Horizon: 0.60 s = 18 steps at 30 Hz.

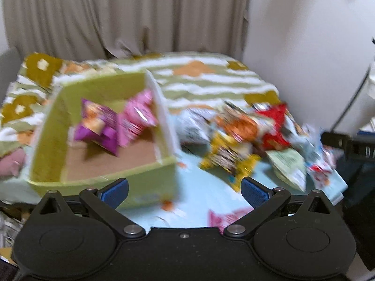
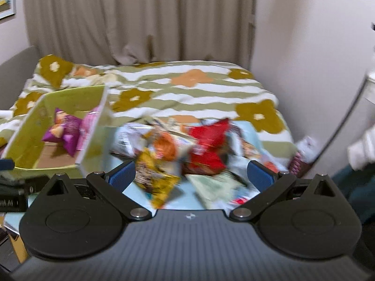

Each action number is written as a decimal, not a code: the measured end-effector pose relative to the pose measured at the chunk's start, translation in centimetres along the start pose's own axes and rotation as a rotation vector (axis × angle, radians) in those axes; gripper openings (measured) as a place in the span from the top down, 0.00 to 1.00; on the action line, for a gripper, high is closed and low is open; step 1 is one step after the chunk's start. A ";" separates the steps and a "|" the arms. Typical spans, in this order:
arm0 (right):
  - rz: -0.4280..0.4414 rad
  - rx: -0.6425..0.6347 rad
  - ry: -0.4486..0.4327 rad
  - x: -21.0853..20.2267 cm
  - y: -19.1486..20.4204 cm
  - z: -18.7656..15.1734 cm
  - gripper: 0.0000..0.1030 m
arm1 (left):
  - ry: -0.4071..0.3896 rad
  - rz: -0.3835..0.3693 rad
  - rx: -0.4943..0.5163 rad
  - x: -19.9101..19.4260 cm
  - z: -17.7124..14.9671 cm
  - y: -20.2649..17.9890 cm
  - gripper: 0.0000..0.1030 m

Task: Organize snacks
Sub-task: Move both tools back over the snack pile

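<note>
Both your tongs are spread wide with nothing in them: the left tongs point(image 1: 185, 190) hover by the green box point(image 1: 150, 178), the right tongs point(image 2: 191, 175) over the snack pile point(image 2: 187, 145). Two packets are in, a purple packet point(image 1: 98, 126) and a pink packet point(image 1: 136, 121). The pile beside the box, toward the bed's point(image 2: 211, 91) near edge, looks like most of the job to me.

We see our right tongs point(image 2: 191, 175) wide open above a blurred pile of snack bags point(image 2: 187, 149) on the bed point(image 2: 211, 93). At left, a green box point(image 2: 46, 126) holds a purple bag point(image 2: 63, 131).
</note>
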State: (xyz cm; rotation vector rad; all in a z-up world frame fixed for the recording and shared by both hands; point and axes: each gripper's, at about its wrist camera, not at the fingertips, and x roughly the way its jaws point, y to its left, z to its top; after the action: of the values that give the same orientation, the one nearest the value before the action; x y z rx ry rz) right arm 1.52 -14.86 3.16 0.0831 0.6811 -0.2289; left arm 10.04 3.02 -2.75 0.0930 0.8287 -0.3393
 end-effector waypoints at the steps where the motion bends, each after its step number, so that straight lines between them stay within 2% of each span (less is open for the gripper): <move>1: -0.008 0.012 0.004 0.1 -0.9 -0.2 0.00 | 0.016 -0.012 0.004 0.6 -0.4 -0.7 0.00; 9: -0.019 0.100 0.074 2.9 -8.1 -2.3 0.00 | 0.162 -0.006 0.032 6.8 -3.7 -6.7 0.00; 14: 0.003 0.151 0.130 5.0 -11.4 -3.4 0.00 | 0.190 0.082 0.062 9.7 -5.5 -8.5 0.00; 18: 0.028 0.157 0.181 6.8 -12.7 -3.8 0.00 | 0.221 0.105 0.076 11.6 -6.5 -9.0 0.02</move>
State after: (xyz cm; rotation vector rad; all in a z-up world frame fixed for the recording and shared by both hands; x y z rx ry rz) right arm 1.34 -27.91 -4.10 0.2664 0.8408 -0.2498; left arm 9.73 -7.04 -15.22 0.2475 1.0253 -0.2641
